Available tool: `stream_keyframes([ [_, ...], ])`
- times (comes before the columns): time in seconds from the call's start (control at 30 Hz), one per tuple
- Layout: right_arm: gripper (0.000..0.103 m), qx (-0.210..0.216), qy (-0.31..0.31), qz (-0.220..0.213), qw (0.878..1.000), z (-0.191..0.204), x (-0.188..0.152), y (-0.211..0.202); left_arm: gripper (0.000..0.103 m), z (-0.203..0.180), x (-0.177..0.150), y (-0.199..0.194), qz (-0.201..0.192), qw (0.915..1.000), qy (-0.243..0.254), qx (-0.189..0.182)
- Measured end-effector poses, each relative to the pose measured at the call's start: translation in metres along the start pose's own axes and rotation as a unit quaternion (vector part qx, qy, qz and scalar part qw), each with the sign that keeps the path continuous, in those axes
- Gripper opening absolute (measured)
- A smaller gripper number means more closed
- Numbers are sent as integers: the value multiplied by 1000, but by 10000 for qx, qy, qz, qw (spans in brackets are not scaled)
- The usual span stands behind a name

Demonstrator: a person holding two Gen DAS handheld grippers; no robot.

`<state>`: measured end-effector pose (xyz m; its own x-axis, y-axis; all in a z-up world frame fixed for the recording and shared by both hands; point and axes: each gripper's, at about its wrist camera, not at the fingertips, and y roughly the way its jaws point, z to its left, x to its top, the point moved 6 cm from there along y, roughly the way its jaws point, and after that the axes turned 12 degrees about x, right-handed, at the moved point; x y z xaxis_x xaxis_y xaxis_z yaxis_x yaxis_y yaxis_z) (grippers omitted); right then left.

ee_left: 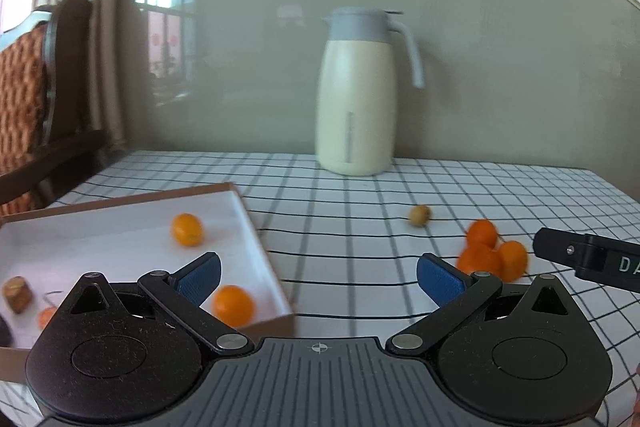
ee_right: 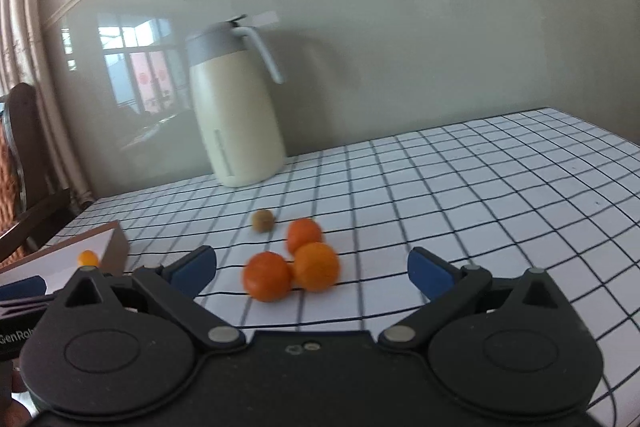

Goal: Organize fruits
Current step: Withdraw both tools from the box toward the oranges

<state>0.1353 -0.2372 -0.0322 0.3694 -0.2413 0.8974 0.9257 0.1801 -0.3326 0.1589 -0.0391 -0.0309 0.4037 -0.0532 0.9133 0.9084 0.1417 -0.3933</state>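
A shallow white box (ee_left: 248, 223) with brown sides lies at the left on the checked tablecloth. It holds two oranges (ee_left: 187, 229) (ee_left: 233, 305), a brown fruit (ee_left: 17, 294) and a small orange piece (ee_left: 46, 317). Three oranges (ee_right: 267, 275) (ee_right: 316, 266) (ee_right: 304, 234) cluster on the cloth, with a small brown-green fruit (ee_right: 263, 220) behind them. My left gripper (ee_left: 318, 277) is open and empty, near the box's right corner. My right gripper (ee_right: 312, 269) is open and empty, just in front of the cluster. The cluster (ee_left: 490, 253) and the right gripper's finger (ee_left: 588, 259) also show in the left wrist view.
A cream thermos jug (ee_left: 356, 99) with a grey lid stands at the back by the glossy wall. A wooden chair (ee_left: 44, 99) with an orange cushion stands left of the table. The box corner (ee_right: 114, 247) shows in the right wrist view.
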Motion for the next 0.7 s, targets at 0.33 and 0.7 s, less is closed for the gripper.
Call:
stream_keyframes([
  [0.33, 96, -232, 247, -59, 9994, -30, 2, -5, 103, -49, -5, 9, 128, 9989, 268, -353],
  [0.7, 96, -321, 369, -198, 9986, -47, 10, -9, 103, -99, 0, 23, 97, 9976, 439, -518],
])
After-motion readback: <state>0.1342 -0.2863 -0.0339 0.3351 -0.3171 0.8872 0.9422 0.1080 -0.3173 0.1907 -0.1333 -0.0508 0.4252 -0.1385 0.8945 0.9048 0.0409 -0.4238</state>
